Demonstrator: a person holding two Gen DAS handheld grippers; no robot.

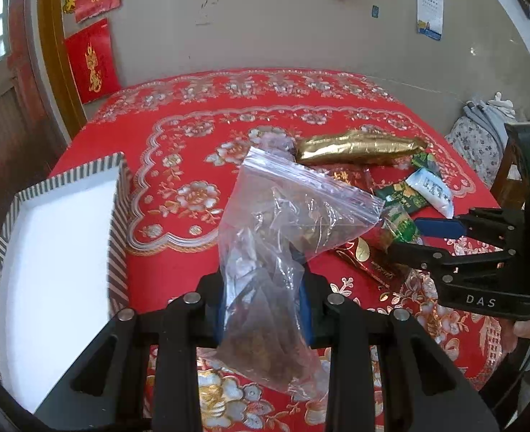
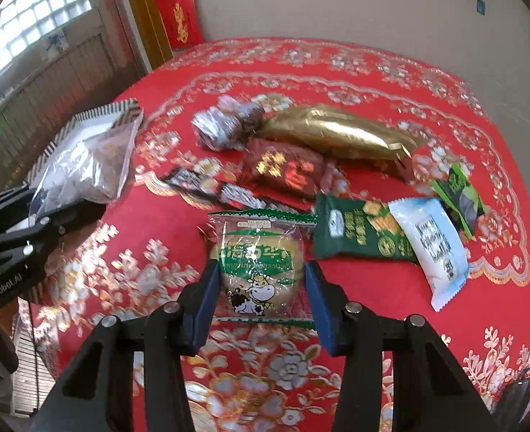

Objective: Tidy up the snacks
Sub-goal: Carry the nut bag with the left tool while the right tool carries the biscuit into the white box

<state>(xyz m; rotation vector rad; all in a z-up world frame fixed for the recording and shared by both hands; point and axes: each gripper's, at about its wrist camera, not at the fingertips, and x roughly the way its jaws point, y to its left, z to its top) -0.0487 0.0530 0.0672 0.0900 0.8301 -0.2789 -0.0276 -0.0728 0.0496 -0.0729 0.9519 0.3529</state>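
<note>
Hidden or unclear: the contents of the clear zip bag (image 1: 275, 237) read only as brown, crumpled matter; what it is cannot be told. The near end of the striped tray (image 1: 119, 216) is cut off by the frame edge and by the left gripper's body in the left wrist view. In the right wrist view most of the tray is hidden behind the zip bag; only a striped rim corner shows. The small clear wrapped bundle (image 2: 225, 122) beside the gold packet (image 2: 336, 135) is blurred, contents not legible. Print on the red packet (image 2: 286, 169) and the dark striped packet (image 2: 211, 187) is smeared.

Left gripper (image 1: 265, 309): jaws narrowly parted, blue pads pressed on the lower half of the zip bag, which stands up out of the jaws above the red floral tablecloth (image 1: 178, 136), just to the right of the tray. The tray's white floor shows bare where visible.

Right gripper (image 2: 259, 309): jaws partly open, with the cow-print cake packet (image 2: 259, 262) between the blue pads. The packet's clear wrapper sits against both pads; whether they press firmly cannot be told. The packet looks to lie on the cloth.

Other snacks on the cloth, beyond the cake packet: dark green cracker packet (image 2: 362, 230), white-and-blue sachet (image 2: 430, 244) overlapping it, small green packet (image 2: 462, 198) at the far right.
</note>
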